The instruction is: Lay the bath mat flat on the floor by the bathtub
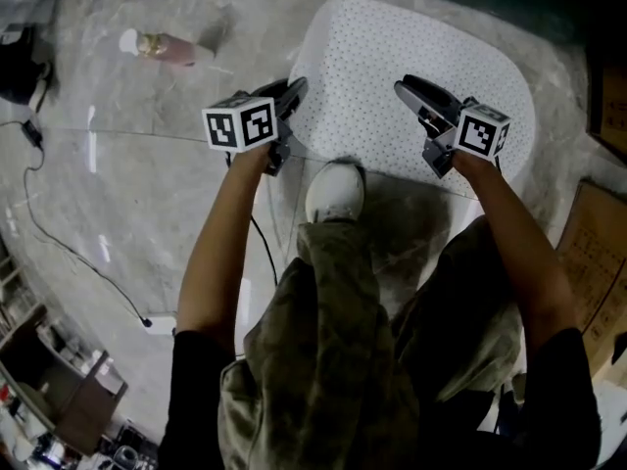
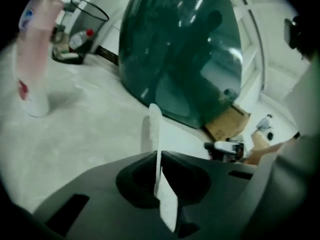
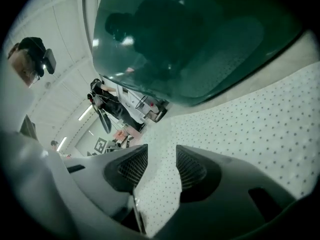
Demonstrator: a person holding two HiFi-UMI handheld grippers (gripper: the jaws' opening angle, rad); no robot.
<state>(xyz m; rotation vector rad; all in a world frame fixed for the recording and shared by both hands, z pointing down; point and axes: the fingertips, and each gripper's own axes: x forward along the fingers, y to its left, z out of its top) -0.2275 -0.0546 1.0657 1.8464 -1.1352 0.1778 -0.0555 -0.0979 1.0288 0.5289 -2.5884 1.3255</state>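
Note:
The white dotted bath mat lies spread on the marble floor, beside the dark green bathtub. My left gripper is at the mat's near left edge. In the left gripper view its jaws are shut on that thin edge, which stands up edge-on between the pads. My right gripper is over the mat's near right part. In the right gripper view its jaws stand apart, with the mat running between them untouched by the pads. The tub rises just behind.
A pink bottle stands on the floor to the left, and a wire waste bin is behind it. The person's white shoe rests at the mat's near edge. A black cable crosses the floor at left. Cardboard lies at right.

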